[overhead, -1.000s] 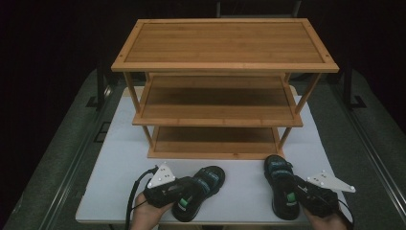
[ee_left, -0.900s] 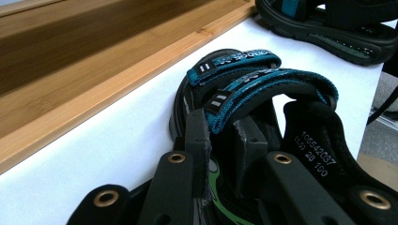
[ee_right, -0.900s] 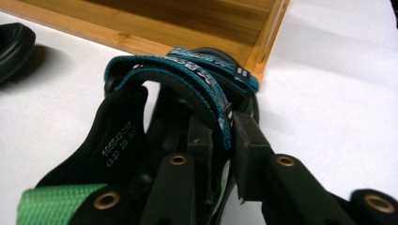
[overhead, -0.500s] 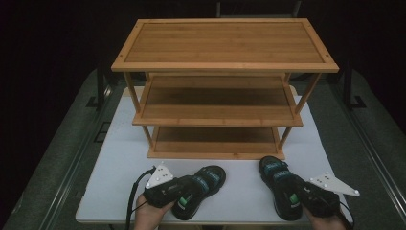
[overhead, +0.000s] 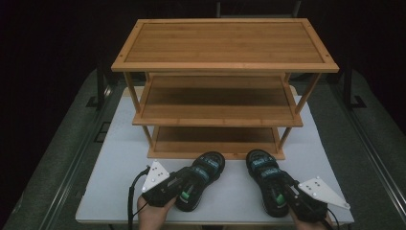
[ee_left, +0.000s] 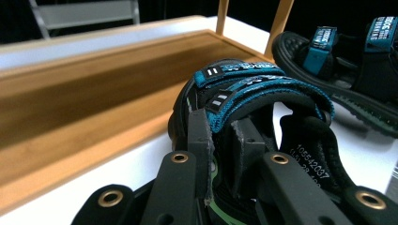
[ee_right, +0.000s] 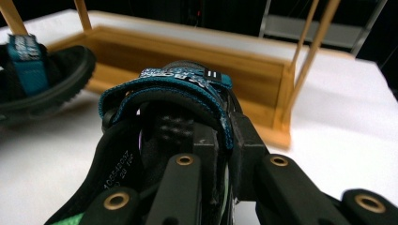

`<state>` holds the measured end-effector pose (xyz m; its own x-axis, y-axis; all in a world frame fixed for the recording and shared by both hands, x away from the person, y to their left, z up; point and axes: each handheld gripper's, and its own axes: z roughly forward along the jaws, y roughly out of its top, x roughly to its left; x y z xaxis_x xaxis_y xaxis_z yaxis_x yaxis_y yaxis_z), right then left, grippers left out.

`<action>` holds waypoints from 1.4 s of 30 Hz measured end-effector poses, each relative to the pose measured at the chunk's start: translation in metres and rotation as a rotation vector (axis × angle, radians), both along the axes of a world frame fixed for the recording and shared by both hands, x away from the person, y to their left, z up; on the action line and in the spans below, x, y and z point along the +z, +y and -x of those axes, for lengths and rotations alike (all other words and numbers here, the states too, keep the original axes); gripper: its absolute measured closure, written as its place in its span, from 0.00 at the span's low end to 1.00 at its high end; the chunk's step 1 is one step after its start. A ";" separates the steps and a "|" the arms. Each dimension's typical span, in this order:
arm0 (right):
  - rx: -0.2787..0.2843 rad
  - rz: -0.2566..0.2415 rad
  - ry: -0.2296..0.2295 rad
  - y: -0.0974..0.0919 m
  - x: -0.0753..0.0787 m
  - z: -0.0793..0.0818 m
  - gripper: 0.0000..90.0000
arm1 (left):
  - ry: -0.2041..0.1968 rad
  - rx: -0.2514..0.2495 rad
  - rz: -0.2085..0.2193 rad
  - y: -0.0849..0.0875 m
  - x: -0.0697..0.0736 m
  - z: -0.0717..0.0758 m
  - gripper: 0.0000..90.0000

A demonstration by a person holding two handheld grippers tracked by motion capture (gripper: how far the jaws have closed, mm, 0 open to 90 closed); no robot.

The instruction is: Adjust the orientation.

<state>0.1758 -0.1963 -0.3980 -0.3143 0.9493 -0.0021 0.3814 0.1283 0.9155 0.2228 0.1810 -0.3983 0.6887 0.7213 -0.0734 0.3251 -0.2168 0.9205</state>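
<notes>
The wooden rack [overhead: 225, 86] is standing right behind the two sandals [overhead: 198, 179] [overhead: 268, 179], blocking the way forward. White table [overhead: 119, 158] is lying free on both sides.

In your left gripper view, the inner wall of the sandal's heel [ee_left: 307, 161] carries white print that reads "105542037", with a second line below it starting "(10) 28" that you cannot read to its end. In your right gripper view the other sandal [ee_right: 117, 176] bears a like print, roughly "10554203?" over "28 12", its last digits unclear. The teal straps [ee_left: 244, 70] on both sandals carry white woven lettering, too blurred and skewed to spell out; the farther sandal's strap [ee_left: 386, 28] seems to end in "DRAINING".
</notes>
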 end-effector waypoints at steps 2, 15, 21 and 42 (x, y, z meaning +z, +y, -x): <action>-0.004 -0.009 -0.026 0.009 0.002 -0.001 0.91 | -0.014 0.015 0.008 -0.004 0.002 0.001 0.89; -0.042 -0.057 -0.104 0.055 0.012 -0.020 0.91 | -0.102 0.161 0.073 -0.024 0.004 -0.006 0.89; -0.070 -0.074 -0.126 0.067 0.015 -0.030 0.91 | -0.134 0.220 0.081 -0.028 0.005 -0.014 0.89; -0.175 -0.091 -0.161 0.097 0.008 -0.068 0.91 | -0.192 0.338 0.095 -0.054 -0.003 -0.044 0.89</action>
<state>0.2441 -0.0992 -0.3905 -0.1479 0.9878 0.0496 0.2387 -0.0130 0.9710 0.2670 0.1267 -0.4018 0.4211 0.9060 -0.0438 0.1833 -0.0377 0.9823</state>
